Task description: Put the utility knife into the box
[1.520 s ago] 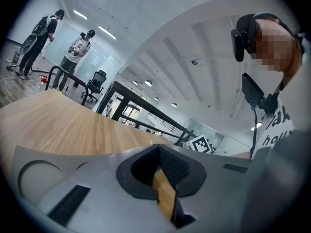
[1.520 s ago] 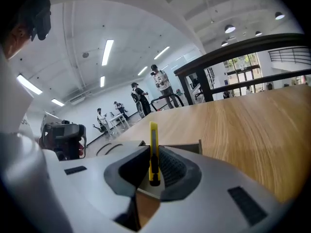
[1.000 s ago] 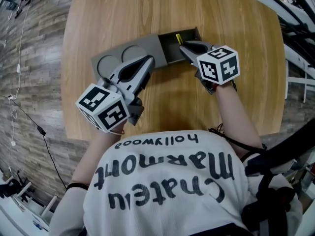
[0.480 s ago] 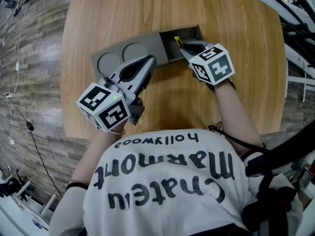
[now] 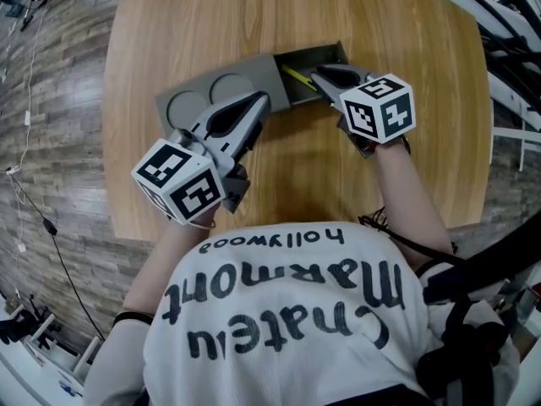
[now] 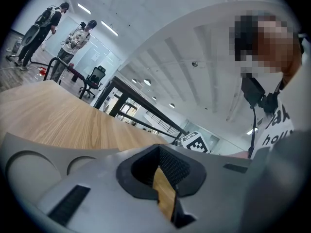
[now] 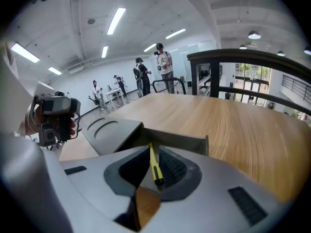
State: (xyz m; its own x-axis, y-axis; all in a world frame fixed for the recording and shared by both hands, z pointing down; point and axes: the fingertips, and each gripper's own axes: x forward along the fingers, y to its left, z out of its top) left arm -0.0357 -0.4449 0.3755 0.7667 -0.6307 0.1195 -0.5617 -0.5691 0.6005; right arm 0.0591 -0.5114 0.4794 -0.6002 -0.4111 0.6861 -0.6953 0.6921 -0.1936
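Note:
A grey box (image 5: 331, 54) lies open on the round wooden table (image 5: 254, 15). Its flat lid (image 5: 199, 100), with two round dents, lies folded out to the left. The yellow utility knife (image 5: 297, 78) rests slantwise inside the open compartment. My right gripper (image 5: 314, 75) hovers at the compartment's near right corner, jaws slightly apart, and the knife (image 7: 153, 163) shows between and below them. My left gripper (image 5: 260, 103) rests over the lid's right end, shut and empty. Its tips (image 6: 158, 148) meet above the lid (image 6: 29, 164).
The table's near edge (image 5: 279, 227) runs just in front of the person's shirt, with wood-pattern floor (image 5: 51, 142) to the left. Bare tabletop (image 7: 252, 130) stretches beyond the box wall (image 7: 194, 142). A black railing (image 7: 243, 57) and several people stand far off.
The knife, earlier held nearly upright at the compartment's far end, now lies slanted in the box. My right gripper has drawn slightly right and back. The left gripper has stayed put.

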